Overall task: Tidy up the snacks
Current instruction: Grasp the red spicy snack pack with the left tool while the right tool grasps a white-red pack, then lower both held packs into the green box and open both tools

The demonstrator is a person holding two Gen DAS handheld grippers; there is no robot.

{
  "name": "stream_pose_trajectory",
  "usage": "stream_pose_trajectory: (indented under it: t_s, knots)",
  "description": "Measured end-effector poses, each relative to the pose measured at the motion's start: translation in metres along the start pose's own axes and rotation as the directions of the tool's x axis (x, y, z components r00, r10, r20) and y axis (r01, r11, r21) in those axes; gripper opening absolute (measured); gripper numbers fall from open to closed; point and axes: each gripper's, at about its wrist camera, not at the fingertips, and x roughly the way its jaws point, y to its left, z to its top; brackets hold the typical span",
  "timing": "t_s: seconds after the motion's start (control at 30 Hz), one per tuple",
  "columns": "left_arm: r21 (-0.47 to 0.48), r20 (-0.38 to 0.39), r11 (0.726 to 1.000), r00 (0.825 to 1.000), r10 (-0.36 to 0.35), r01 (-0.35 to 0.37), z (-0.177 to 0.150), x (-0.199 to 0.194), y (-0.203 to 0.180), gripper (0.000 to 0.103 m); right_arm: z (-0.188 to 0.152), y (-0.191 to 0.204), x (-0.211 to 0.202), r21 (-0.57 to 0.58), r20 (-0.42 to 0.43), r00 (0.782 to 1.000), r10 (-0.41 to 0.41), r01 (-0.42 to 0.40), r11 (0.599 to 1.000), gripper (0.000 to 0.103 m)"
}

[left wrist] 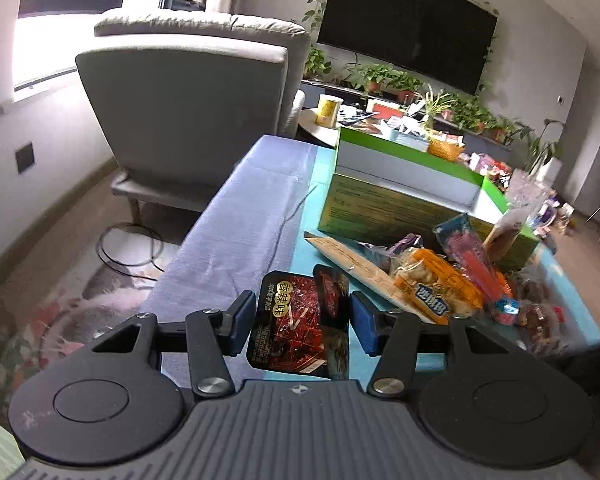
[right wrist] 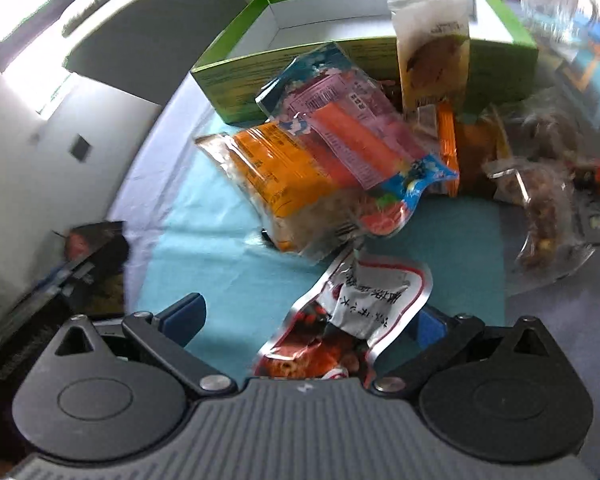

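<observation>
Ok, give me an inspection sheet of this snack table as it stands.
Surface: teal cloth on the table.
Job's things: open green box; snack pile in front of it.
Clutter: yellow tin on the side table behind.
Grippers: left gripper shut on dark red packet; right gripper open around silver packet.
Cables: black cable coiled on the floor.
Surroundings: armchair, television, potted plants.

- The left gripper (left wrist: 298,316) points gently downward, its blue pads (left wrist: 362,322) part-way apart, a packet between them.
- The right gripper (right wrist: 304,320) tilts steeply down, jaws similarly half-spread.
</observation>
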Motion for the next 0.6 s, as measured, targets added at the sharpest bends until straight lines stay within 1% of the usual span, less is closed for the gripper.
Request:
stream_pose_trajectory:
  t_s: [0.07,0.1,0.13,0.2,0.23,0.27,0.3,0.37,0.4,0.43,0.53,0.6]
  knots:
    - [-0.011,0.003,1.0,1.0,-0.008,0.008,0.001,-0.002,0.002,0.049,-0.009,0.011,0.002,-0.125,0.013,0.998,-0.055,0.057,0.991,0.059]
    - [-0.005,0.008,1.0,1.0,-0.002,0.002,0.001,-0.003,0.002,0.049,-0.014,0.014,0.002,-0.177,0.033,0.996,-0.08,0.085,0.981,0.059]
    - [0.0,0.013,1.0,1.0,0.004,-0.004,0.0,-0.004,0.001,0.049,-0.02,0.015,0.001,-0.208,0.071,0.993,-0.097,0.11,0.972,0.059]
    - [-0.001,0.016,1.0,1.0,0.003,-0.003,0.0,-0.005,0.002,0.049,-0.027,0.004,-0.009,-0.2,0.122,0.989,-0.083,0.106,0.974,0.059]
    - [-0.004,0.016,1.0,1.0,-0.001,0.001,0.001,-0.005,0.002,0.049,-0.029,-0.002,-0.015,-0.196,0.135,0.988,-0.074,0.1,0.976,0.056]
    - [-0.005,0.017,1.0,1.0,-0.004,0.004,0.001,-0.005,0.001,0.049,-0.029,-0.01,-0.019,-0.185,0.125,0.99,-0.061,0.084,0.979,0.042]
    - [-0.003,0.019,1.0,1.0,-0.007,0.007,0.001,-0.006,0.0,0.049,-0.03,-0.019,-0.024,-0.163,0.13,0.991,-0.044,0.065,0.985,0.039]
    - [0.009,0.027,1.0,1.0,-0.013,0.013,0.002,-0.008,-0.004,0.049,-0.032,-0.036,-0.038,-0.119,0.143,0.99,-0.005,0.022,0.993,0.028]
    - [0.013,0.031,1.0,0.999,-0.017,0.016,0.003,-0.009,-0.006,0.049,-0.034,-0.043,-0.046,-0.108,0.152,0.988,0.007,0.01,0.994,0.027]
    - [0.019,0.034,1.0,0.999,-0.021,0.021,0.004,-0.009,-0.008,0.049,-0.035,-0.049,-0.053,-0.1,0.166,0.986,0.016,0.001,0.995,0.022]
    - [0.042,0.047,0.999,0.998,-0.034,0.032,0.007,-0.011,-0.017,0.049,-0.036,-0.056,-0.073,-0.077,0.229,0.972,0.043,-0.026,0.997,0.021]
    - [0.058,0.052,0.997,0.998,-0.044,0.041,0.01,-0.012,-0.025,0.049,-0.034,-0.052,-0.076,-0.081,0.258,0.965,0.055,-0.035,0.996,0.021]
